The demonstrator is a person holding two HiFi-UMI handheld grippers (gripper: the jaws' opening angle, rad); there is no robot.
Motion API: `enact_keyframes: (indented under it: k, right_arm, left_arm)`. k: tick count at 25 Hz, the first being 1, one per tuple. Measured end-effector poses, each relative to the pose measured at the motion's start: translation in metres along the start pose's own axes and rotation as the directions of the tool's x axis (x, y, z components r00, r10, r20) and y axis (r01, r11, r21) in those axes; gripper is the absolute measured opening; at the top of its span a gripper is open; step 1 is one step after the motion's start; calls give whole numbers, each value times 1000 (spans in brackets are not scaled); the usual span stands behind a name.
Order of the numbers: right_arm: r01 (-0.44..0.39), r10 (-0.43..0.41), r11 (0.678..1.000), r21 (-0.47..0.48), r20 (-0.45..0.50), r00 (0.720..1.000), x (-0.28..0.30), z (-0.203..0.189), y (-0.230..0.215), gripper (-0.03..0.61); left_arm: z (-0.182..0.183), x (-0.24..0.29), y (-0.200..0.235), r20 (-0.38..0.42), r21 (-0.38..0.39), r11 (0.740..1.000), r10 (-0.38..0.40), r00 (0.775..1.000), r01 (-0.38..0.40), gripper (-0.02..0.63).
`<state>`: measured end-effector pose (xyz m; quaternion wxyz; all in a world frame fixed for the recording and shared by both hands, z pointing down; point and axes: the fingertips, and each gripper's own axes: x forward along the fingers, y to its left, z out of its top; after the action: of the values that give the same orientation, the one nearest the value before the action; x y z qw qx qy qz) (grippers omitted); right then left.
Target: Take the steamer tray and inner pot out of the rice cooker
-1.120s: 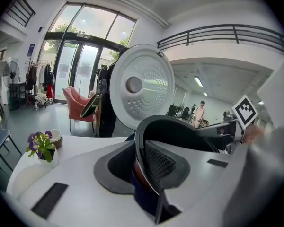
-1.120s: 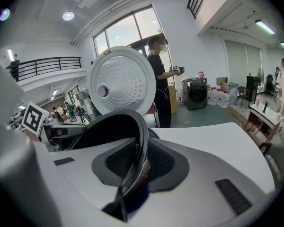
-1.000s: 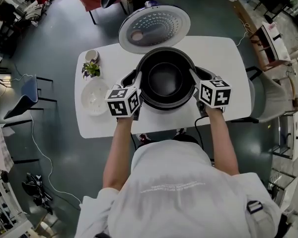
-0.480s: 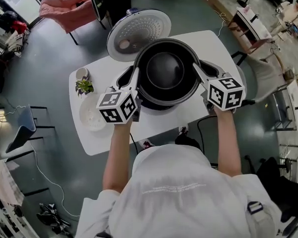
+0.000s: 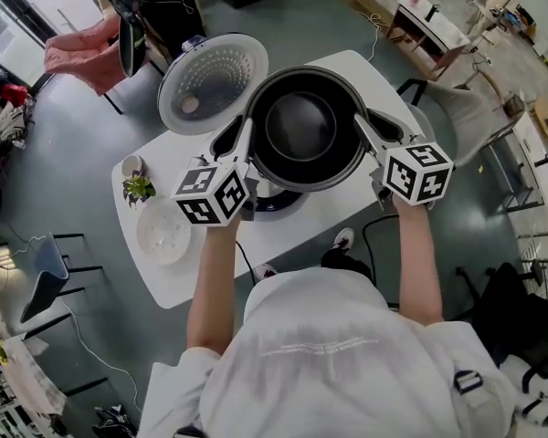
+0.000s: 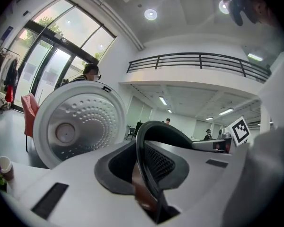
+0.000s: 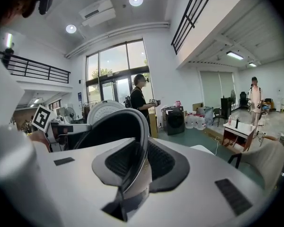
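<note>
The dark inner pot (image 5: 303, 128) hangs above the table, held by its rim on both sides. My left gripper (image 5: 243, 140) is shut on the pot's left rim (image 6: 143, 145), and my right gripper (image 5: 365, 131) is shut on the right rim (image 7: 138, 126). Below the pot, part of the rice cooker's body (image 5: 276, 199) shows, with its open lid (image 5: 210, 82) standing behind it. The white steamer tray (image 5: 162, 232) lies on the table to the left of my left gripper.
A small potted plant (image 5: 139, 188) and a cup (image 5: 131, 165) stand at the left edge of the white table (image 5: 347, 210). A chair (image 5: 447, 108) is off the table's right end. People stand far off in the room (image 7: 141, 96).
Both grippers have risen with the pot, which has come up out of the cooker. The cooker's body now shows beneath the pot.
</note>
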<state>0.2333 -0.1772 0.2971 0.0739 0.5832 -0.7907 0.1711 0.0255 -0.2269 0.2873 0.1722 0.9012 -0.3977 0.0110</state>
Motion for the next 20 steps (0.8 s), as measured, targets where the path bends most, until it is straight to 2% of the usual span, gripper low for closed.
enact_keyframes:
  k: [6, 10, 16, 20]
  right_arm:
    - [42, -43, 999, 33, 24, 999, -22, -1, -49, 96]
    - [64, -65, 996, 56, 25, 998, -34, -12, -88, 98]
    - [57, -58, 994, 89, 7, 998, -52, -21, -152, 97]
    - [28, -25, 995, 101, -24, 999, -49, -31, -188, 97]
  left_arm:
    - [-3, 35, -42, -3, 6, 999, -51, 999, 51, 59]
    - [-16, 66, -68, -38, 18, 997, -73, 997, 74, 59]
    - [-31, 107, -117, -74, 6, 997, -72, 995, 73, 57]
    - [-48, 133, -133, -103, -10, 999, -44, 994, 43, 57]
